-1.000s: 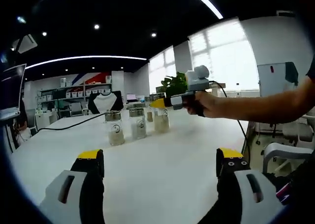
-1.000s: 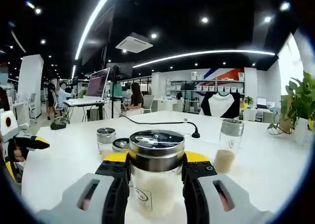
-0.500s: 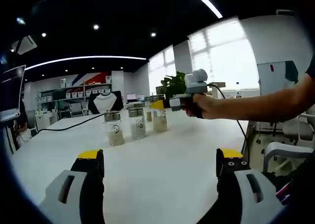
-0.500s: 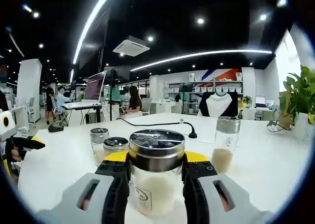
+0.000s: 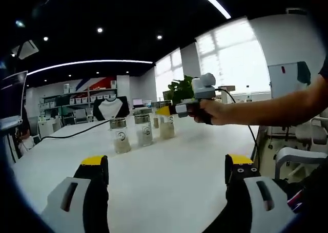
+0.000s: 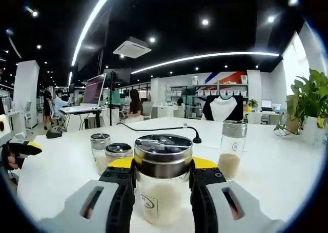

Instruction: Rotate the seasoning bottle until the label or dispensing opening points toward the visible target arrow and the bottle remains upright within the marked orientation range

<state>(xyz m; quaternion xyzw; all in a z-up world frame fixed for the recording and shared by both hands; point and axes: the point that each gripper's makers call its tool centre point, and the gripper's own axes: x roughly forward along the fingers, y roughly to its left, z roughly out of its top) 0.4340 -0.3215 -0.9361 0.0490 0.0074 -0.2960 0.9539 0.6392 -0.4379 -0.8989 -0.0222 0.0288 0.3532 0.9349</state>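
In the right gripper view, my right gripper [image 6: 163, 175] is shut on a glass seasoning bottle [image 6: 162, 192]. The bottle has a shiny metal lid and pale grains inside. It stands upright between the yellow-tipped jaws, with a small round label facing the camera. In the left gripper view, a hand holds the right gripper [image 5: 169, 109] over the same bottle [image 5: 167, 126] at the far side of the white table [image 5: 169, 156]. My left gripper [image 5: 166, 164] hangs open above the table with nothing between its jaws. I see no target arrow.
Two short bottles [image 6: 98, 146] [image 6: 119, 152] stand left of the held one, and a taller bottle [image 6: 231, 150] stands to its right. A black cable [image 6: 169, 127] lies behind them. A potted plant [image 6: 307, 110] is at the right. The left gripper [image 6: 15, 148] shows at the left edge.
The right gripper view has drifted slightly, so the background bottles sit a little further left. The held bottle stays clamped. The left gripper has hardly moved.
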